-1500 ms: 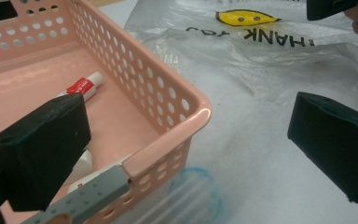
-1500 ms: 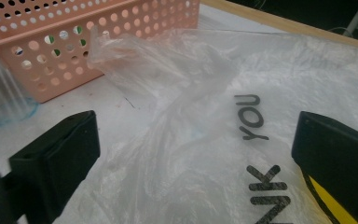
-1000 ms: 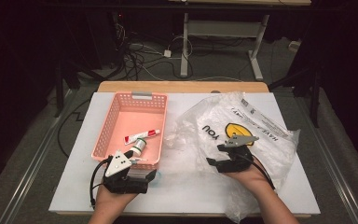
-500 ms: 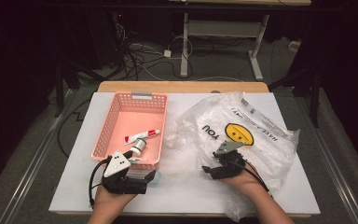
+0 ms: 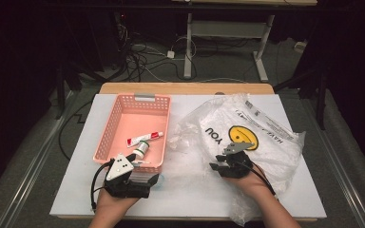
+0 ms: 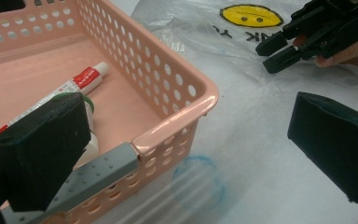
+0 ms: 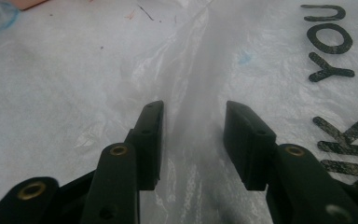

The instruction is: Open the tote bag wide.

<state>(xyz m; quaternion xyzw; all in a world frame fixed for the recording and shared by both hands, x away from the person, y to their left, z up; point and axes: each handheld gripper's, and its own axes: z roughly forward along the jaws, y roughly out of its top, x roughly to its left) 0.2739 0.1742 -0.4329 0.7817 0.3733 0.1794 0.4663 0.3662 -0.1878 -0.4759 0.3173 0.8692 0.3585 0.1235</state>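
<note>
Here, both grippers sit low in the high view with jaws apart, one at the basket, one on the plastic bag.

The left gripper (image 5: 140, 166) straddles the near corner of the pink basket (image 6: 177, 88), one jaw inside, one outside over the white table (image 5: 76, 190). In the basket lie a red-and-white tube (image 5: 145, 138) and a small white container with a green rim (image 5: 141, 149). At centre right, the right gripper (image 7: 193, 140) spans a raised crease of the smiley-printed plastic bag (image 5: 261, 137).

Bright, evenly lit table (image 5: 266, 199) against dark surroundings; near fingers (image 7: 149, 140) blur softly.
</note>
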